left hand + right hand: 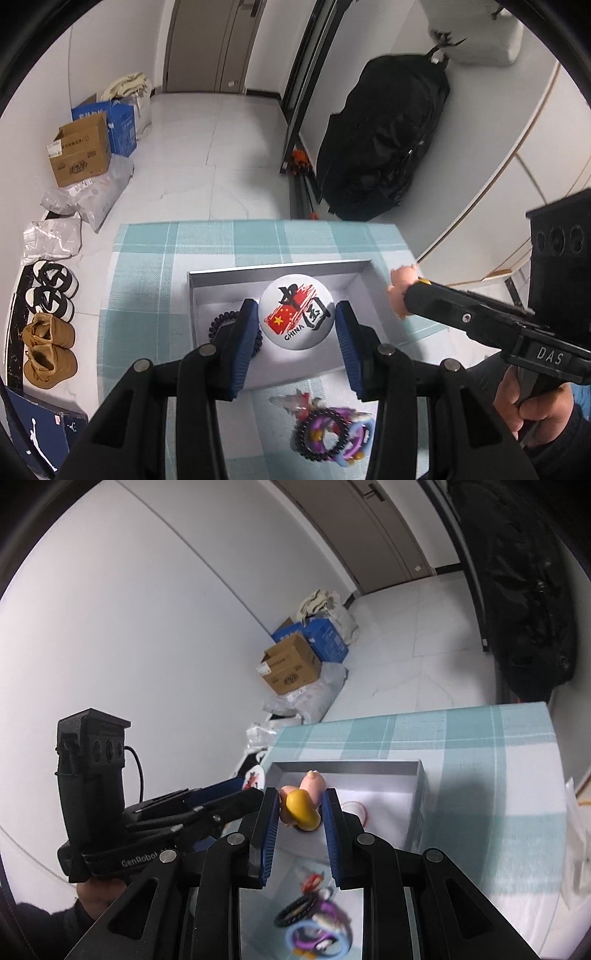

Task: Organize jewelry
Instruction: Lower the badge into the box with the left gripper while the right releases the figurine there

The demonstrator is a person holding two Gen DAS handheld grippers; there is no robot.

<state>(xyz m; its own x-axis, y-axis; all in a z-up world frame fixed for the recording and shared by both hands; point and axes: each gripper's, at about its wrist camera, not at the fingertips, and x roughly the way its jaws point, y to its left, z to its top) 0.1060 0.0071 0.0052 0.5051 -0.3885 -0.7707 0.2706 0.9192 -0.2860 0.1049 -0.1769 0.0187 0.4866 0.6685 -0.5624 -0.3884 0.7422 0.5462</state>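
While the left gripper (297, 325) jaws clamp a badge (296, 318), the right gripper (301, 808) jaws pinch a half-hidden figurine (303, 805).

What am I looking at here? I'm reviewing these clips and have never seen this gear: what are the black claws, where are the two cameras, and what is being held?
There is no robot. A person holds a hand-operated gripper in each hand, and each carries a wide-angle camera looking forward along its two blue-padded fingers.

The left wrist view shows the left gripper closed on a round badge printed with a flag and "CHINA". The right gripper appears at its right edge, with the hand on its handle.

The right wrist view shows the right gripper closed on a small pink and yellow figurine.

Below both is a table with a checked cloth. On it sits a shallow grey box containing a dark coiled hair tie. A pile of hair ties lies on the cloth nearer the camera.
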